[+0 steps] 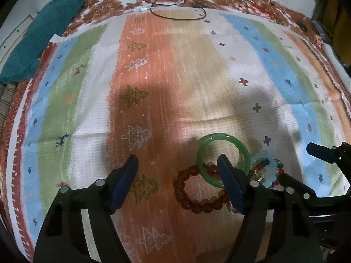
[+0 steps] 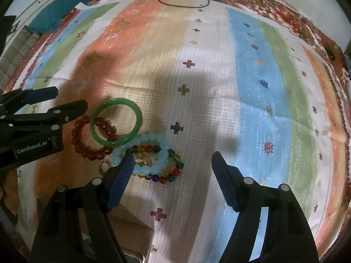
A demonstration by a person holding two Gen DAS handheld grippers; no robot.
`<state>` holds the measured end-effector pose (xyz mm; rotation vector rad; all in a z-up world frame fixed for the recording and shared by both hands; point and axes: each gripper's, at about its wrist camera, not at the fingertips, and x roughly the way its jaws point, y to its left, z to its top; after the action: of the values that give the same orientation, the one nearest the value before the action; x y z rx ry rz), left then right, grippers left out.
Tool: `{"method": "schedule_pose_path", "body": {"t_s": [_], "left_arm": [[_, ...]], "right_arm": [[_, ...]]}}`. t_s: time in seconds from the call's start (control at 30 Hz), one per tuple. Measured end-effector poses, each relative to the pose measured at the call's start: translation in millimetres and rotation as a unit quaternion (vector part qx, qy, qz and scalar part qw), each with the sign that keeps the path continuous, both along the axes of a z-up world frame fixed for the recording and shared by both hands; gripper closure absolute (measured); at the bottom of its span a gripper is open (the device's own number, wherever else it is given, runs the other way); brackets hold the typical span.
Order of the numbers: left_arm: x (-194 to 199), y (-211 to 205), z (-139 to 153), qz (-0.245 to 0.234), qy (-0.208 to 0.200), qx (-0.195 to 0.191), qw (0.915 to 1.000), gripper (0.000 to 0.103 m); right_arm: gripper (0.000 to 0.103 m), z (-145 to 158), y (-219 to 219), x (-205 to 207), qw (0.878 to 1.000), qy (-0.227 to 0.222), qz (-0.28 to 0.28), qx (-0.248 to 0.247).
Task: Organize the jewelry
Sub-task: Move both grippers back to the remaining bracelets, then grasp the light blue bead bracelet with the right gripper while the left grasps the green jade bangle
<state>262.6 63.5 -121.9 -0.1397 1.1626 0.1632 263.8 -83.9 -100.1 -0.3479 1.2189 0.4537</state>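
A pile of bracelets lies on the striped cloth (image 2: 208, 83). A green bangle (image 2: 96, 135) (image 1: 203, 166) rests across a dark red bead bracelet (image 2: 87, 152) (image 1: 197, 207). A pale blue bead bracelet (image 2: 153, 171) (image 1: 271, 178) and a multicoloured bead bracelet (image 2: 173, 176) overlap beside them. My left gripper (image 1: 178, 161) is open, its right finger over the bangle's edge. My right gripper (image 2: 173, 155) is open above the pale blue and multicoloured bracelets, its left finger over their left side. Neither holds anything.
A teal cloth (image 1: 41, 37) lies at the far left edge of the mat. A thin black cord (image 1: 175, 6) loops at the far edge. The cloth has creases across its middle.
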Motion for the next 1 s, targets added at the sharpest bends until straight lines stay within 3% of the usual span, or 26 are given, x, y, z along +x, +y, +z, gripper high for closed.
{"method": "schedule_pose_path", "body": {"t_s": [0.17, 0.33, 0.7, 0.9, 1.0], "left_arm": [[9.3, -1.7, -4.7, -0.005, 0.003, -0.016, 0.9998, 0.032], [17.9, -9.6, -12.6, -0.025, 0.015, -0.014, 0.9995, 0.034], [28.4, -12.7, -30.0, -0.032, 0.033, -0.014, 0.9988, 0.044], [30.3, -11.2, -46.4, -0.034, 0.049, 0.001, 0.9982, 0.065], [30.7, -9.4, -44.9, -0.035, 0.045, -0.011, 0.9983, 0.086]], "right_arm": [[0.038, -5.6, 1.8, 7.1, 1.000, 0.002, 0.000, -0.002], [0.052, -16.3, 8.1, 10.2, 1.000, 0.014, 0.011, -0.011], [0.070, -31.7, 13.4, 18.0, 0.999, 0.029, 0.020, -0.015], [0.081, -35.4, 18.4, 17.6, 0.999, 0.036, 0.033, -0.007], [0.086, -36.2, 21.0, 18.3, 0.999, 0.038, 0.037, -0.005]]}}
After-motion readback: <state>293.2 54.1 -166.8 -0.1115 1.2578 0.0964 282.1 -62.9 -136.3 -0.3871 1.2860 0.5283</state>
